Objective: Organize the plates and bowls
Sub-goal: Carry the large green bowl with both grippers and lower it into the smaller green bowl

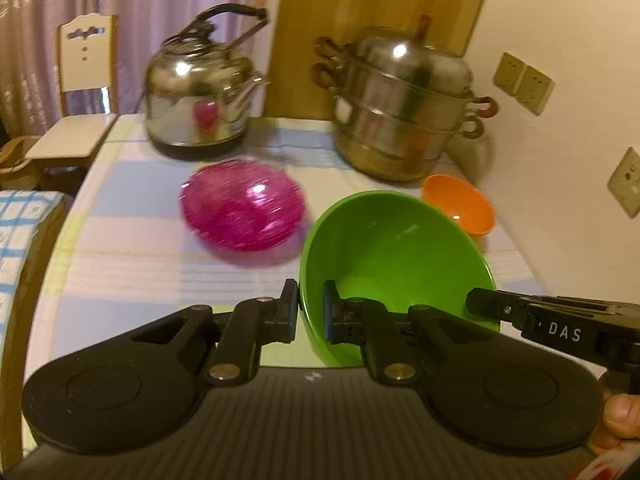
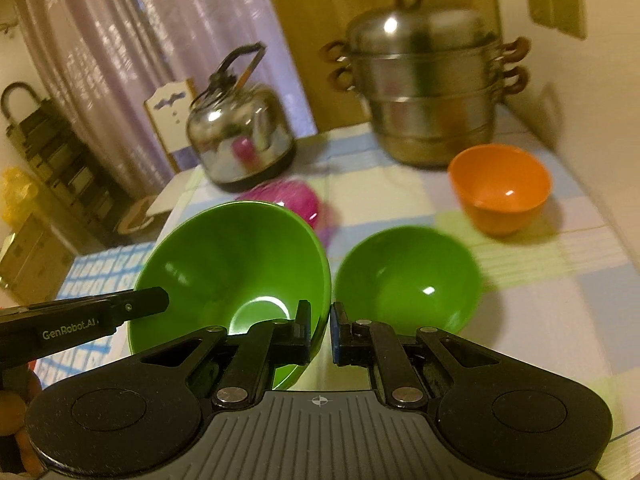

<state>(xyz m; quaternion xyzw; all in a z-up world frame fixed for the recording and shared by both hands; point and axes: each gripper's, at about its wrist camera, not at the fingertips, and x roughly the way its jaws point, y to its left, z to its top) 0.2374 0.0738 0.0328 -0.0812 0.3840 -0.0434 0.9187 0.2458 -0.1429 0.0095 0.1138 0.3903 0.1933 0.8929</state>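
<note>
Item one, my left gripper (image 1: 310,312): clamped on the near rim of the large glossy green plastic bowl (image 1: 394,248), one blue-padded finger outside the wall, the other inside. The bowl is tilted and sits directly ahead of the fingertips.

Item two, my right gripper (image 2: 320,332): clamped on the same large green bowl at its right-hand rim, left finger inside the wall, right finger outside. In its own view the bowl fills the space ahead and to the left. The tip of the opposite gripper enters each view from the side, reaching to the bowl's rim.

Item three, a smaller green plastic bowl (image 2: 408,276): just ahead and right of the right gripper, standing on the pale checked tablecloth (image 2: 560,320), just beside the large bowl.

Item four, a translucent magenta domed bowl (image 1: 242,210): ahead and left of the left gripper, apparently upside down on the cloth, blurred.

Item five, a small orange plastic bowl (image 2: 500,192): further ahead and right, upright.

Item six, a polished steel kettle with a black handle (image 1: 200,96): far left, at the back of the table.

Item seven, a tiered stainless steel steamer pot with brown loop handles (image 1: 408,104): far right, behind the orange bowl.

Item eight, a white wooden chair (image 1: 82,92): beyond the table's left edge.
</note>
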